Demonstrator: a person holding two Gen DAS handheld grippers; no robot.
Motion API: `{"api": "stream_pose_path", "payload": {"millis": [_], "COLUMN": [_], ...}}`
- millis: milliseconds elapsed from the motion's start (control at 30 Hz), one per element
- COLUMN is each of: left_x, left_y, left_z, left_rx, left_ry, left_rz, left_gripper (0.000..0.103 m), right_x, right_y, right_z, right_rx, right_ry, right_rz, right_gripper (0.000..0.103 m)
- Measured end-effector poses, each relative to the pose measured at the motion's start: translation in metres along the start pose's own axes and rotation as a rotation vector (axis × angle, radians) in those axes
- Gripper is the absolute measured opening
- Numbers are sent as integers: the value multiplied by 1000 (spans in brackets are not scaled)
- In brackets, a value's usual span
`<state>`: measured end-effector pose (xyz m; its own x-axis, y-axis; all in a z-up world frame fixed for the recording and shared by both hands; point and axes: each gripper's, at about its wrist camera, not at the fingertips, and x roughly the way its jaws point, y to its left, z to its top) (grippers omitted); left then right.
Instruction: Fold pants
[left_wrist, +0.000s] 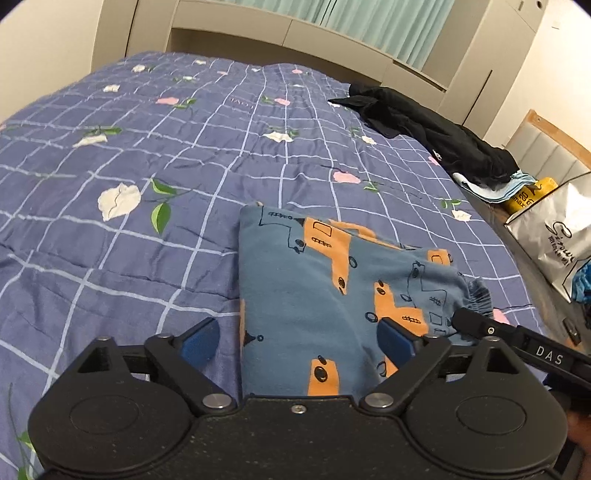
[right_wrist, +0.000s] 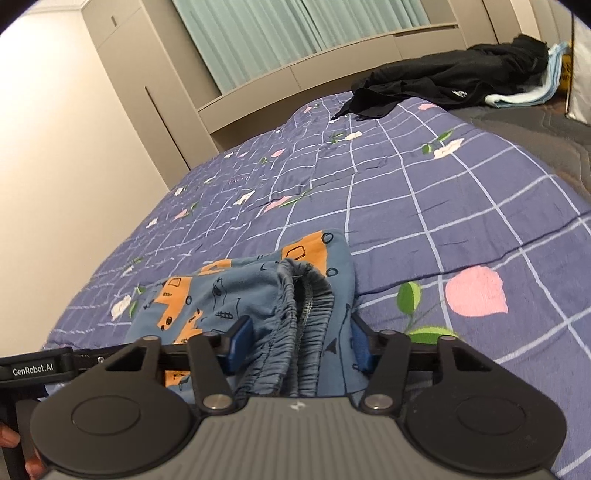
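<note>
The blue pants (left_wrist: 317, 288) with orange truck prints lie folded into a small bundle on the bed; they also show in the right wrist view (right_wrist: 258, 295). My left gripper (left_wrist: 295, 339) is open, its blue pads straddling the near edge of the bundle. My right gripper (right_wrist: 299, 343) is open around the gathered elastic waistband (right_wrist: 306, 317), pads apart on either side. The right gripper's finger (left_wrist: 476, 323) shows in the left wrist view at the waistband end.
A purple checked floral quilt (left_wrist: 147, 166) covers the bed. A black garment (left_wrist: 424, 129) lies on folded light-blue towels (left_wrist: 495, 190) at the far right. A silver bag (left_wrist: 554, 229) and yellow package (left_wrist: 528, 195) stand beside the bed. Cabinets and curtains stand behind.
</note>
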<state>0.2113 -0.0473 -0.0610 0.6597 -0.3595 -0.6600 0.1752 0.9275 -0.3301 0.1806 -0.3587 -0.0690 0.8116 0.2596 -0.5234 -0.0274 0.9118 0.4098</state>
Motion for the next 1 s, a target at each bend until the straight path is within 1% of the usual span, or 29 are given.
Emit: {"api": "stream_pose_path", "payload": {"millis": [67, 133, 167, 233, 267, 333, 367, 400, 500, 533, 633, 667, 733, 833, 1000], "left_x": [1, 1, 1, 1, 0, -1, -2, -3, -6, -7, -14, -16, -20, -25, -41], "left_y": [1, 1, 1, 1, -1, -5, -7, -9, -15, -16, -17, -17, -18, -18, -13], "left_z": [1, 1, 1, 0, 0, 1, 1, 1, 3, 4, 6, 8, 10, 17, 37], "left_rx": [-9, -13, -17, -27, -24, -12, -7, -1, 17, 24, 36, 40, 46, 52, 97], "left_ry": [16, 23, 26, 28, 26, 24, 20, 17, 6, -1, -18, -24, -35, -55, -123], "left_rz": [11, 22, 12, 3, 6, 6, 7, 11, 36, 46, 47, 43, 36, 25, 55], "left_gripper": [80, 73, 68, 63, 59, 50, 45, 43, 32, 26, 16, 13, 11, 11, 10], "right_x": [-2, -3, -4, -5, -5, -7, -7, -8, -13, -15, -22, -24, -28, -32, -30], "right_y": [-2, -2, -1, 1, 1, 3, 4, 5, 10, 13, 23, 26, 33, 45, 73], "right_z": [0, 0, 0, 0, 0, 1, 1, 1, 3, 3, 6, 8, 13, 21, 36], "right_rx": [14, 16, 13, 9, 7, 3, 2, -1, -24, -39, -68, -70, -82, -102, -142], "right_ry": [-4, -8, -10, -13, -15, -19, -21, -24, -36, -40, -54, -60, -74, -93, -127], "right_rz": [4, 4, 3, 1, 0, -4, -7, -11, -18, -20, -17, -10, 5, 28, 79], "right_gripper": [50, 44, 43, 37, 35, 27, 25, 21, 18, 18, 17, 17, 17, 17, 17]}}
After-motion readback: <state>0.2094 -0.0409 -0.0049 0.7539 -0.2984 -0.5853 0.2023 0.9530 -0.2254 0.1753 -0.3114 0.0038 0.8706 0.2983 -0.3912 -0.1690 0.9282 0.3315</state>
